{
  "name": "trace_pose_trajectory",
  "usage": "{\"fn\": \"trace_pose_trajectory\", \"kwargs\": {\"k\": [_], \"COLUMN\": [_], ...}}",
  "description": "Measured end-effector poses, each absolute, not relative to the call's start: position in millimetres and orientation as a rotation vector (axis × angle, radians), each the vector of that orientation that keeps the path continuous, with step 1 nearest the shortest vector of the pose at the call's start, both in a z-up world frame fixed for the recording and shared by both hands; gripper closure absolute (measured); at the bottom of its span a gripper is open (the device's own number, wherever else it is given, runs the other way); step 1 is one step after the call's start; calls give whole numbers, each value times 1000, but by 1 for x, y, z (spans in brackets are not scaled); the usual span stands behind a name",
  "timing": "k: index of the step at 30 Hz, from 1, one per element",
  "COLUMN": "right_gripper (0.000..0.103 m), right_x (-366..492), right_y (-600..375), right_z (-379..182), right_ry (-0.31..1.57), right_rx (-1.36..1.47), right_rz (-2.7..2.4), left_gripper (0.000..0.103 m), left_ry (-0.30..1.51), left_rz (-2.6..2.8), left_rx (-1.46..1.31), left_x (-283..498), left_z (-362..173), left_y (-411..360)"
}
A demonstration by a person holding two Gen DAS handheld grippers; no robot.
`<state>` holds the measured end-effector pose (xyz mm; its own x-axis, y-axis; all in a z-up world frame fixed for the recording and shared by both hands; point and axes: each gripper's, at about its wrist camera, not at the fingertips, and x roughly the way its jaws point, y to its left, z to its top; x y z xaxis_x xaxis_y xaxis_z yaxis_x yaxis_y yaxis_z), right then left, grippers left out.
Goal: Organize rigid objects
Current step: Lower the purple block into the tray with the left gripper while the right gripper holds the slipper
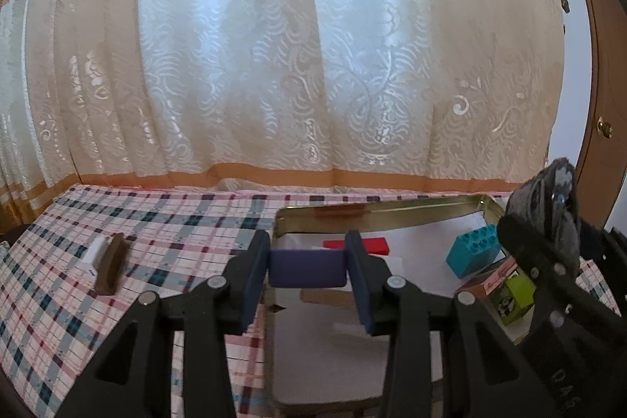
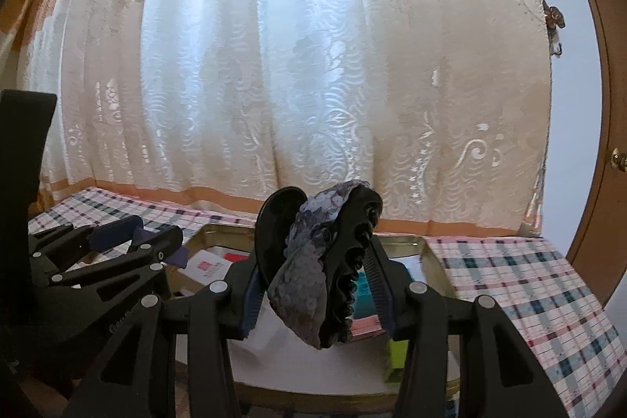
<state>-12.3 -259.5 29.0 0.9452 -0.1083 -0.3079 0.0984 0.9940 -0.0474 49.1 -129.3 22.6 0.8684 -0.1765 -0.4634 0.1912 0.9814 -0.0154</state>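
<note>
My left gripper [image 1: 307, 261] is shut on a dark blue block [image 1: 305, 271], held just above the left edge of a gold metal tray [image 1: 392, 212] lined with white paper. In the tray lie a red block [image 1: 358, 245], a teal studded brick [image 1: 472, 253] and a small green and orange box [image 1: 509, 294]. My right gripper [image 2: 317, 285] is shut on a black claw hair clip covered in grey sequins [image 2: 305, 273], held over the tray's [image 2: 403, 241] near part. That clip [image 1: 548, 206] also shows at the right edge of the left wrist view.
A brown oblong piece [image 1: 111, 263] and a white piece [image 1: 96, 253] lie together on the checked tablecloth [image 1: 176, 222], left of the tray. A patterned curtain [image 1: 313, 65] hangs right behind the table. A wooden door with a knob [image 2: 619, 159] stands at the right.
</note>
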Motion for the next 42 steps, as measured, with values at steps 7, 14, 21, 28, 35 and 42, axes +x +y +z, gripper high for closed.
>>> {"fn": "trace_pose_trajectory", "kwargs": {"k": [7, 14, 21, 28, 35, 42], "right_gripper": [53, 53, 52, 52, 52, 53], "right_x": [-5, 9, 22, 32, 47, 52], "right_y": [-273, -294, -297, -303, -310, -315], "right_z": [26, 18, 7, -3, -17, -20], "right_ry": [335, 401, 458, 516, 589, 603], "right_rx": [-35, 44, 51, 76, 127, 138], "right_rz": [-154, -177, -184, -175, -159, -171], "left_gripper": [64, 64, 64, 64, 64, 64], "left_ry": [490, 524, 526, 544, 547, 549], "left_rz": [-209, -209, -224, -222, -221, -222], "left_rx": [45, 53, 74, 87, 85, 94], "left_x": [57, 69, 74, 79, 87, 93], "left_z": [20, 13, 9, 2, -1, -5], "left_y": [-149, -165, -179, -181, -184, -189]}}
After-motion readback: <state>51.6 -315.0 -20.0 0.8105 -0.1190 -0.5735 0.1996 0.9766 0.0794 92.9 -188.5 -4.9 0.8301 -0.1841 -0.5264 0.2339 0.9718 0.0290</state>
